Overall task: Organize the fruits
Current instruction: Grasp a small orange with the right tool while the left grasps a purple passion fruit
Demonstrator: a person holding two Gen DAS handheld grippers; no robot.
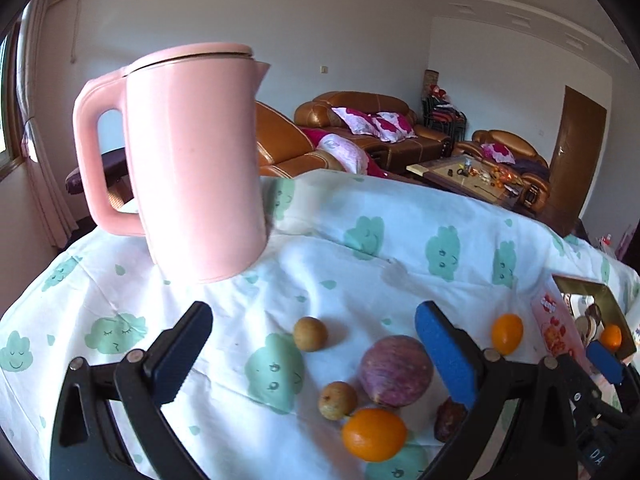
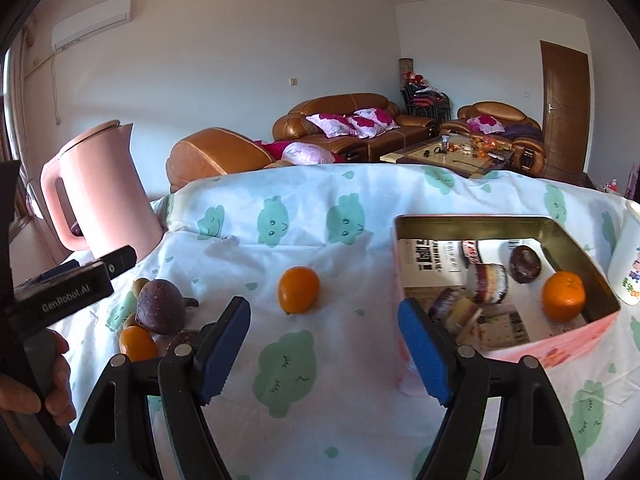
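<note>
Oranges (image 1: 374,434): three; longans (image 1: 310,333): two.

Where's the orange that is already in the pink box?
The orange lies in the near right corner of the pink box, on the table's right side in the right wrist view, just right of a dark round fruit and some wrapped snacks.

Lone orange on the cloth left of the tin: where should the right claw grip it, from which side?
Grip the lone orange across its narrower middle, coming from above and in front. It stands apart from the other fruit and the tin, and the open right claw already faces it.
</note>
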